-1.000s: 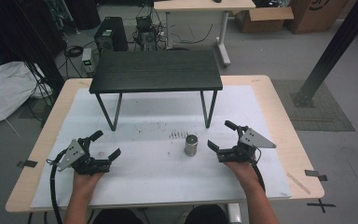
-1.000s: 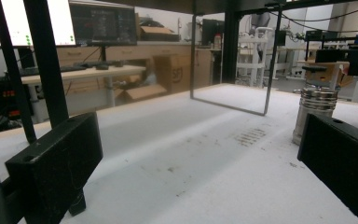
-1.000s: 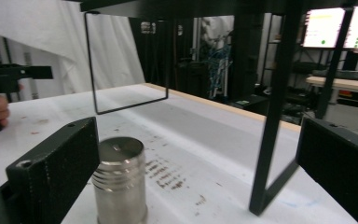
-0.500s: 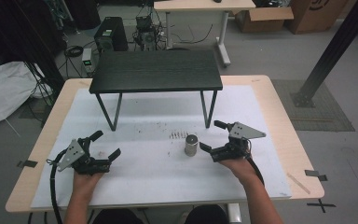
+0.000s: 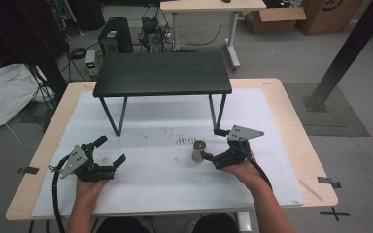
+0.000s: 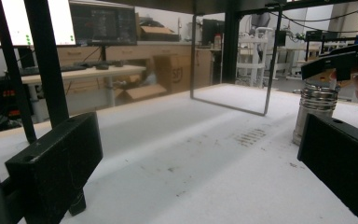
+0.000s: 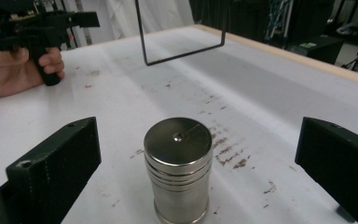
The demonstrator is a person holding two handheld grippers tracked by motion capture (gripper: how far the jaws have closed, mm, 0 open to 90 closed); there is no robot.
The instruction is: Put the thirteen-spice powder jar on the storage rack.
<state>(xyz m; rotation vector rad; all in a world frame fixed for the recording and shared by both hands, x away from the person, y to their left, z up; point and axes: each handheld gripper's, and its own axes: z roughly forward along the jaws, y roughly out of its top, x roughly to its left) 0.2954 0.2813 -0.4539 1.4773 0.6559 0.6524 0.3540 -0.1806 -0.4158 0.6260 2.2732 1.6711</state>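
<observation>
The work in hand looks like picking up the metal canister (image 5: 199,151), a small ribbed steel cylinder that stands upright on the white tabletop (image 5: 165,179) just right of the middle of the high view, and by the look of things the grasp is not yet made. The right gripper (image 5: 212,156) sits just to the canister's right in that view with its jaws spread wide; in the right gripper view the canister (image 7: 178,170) stands low in the centre of the frame, between the 2 black jaws and clear of both, so what is left, as I judge it, is to ease forward, close on the ribbed wall and lift. The left gripper (image 5: 111,151) rests in the lower left of the high view, well apart from the canister, its jaws also spread and holding nothing; its own view catches the canister (image 6: 315,112) at the right edge of the frame. A black bench (image 5: 162,73) on thin metal legs stands across the upper middle of the tabletop, its right leg near the right gripper but behind it, not across the path. Brown scuff marks (image 5: 187,141) lie just left of the canister. Nothing stands between jaws and canister.
</observation>
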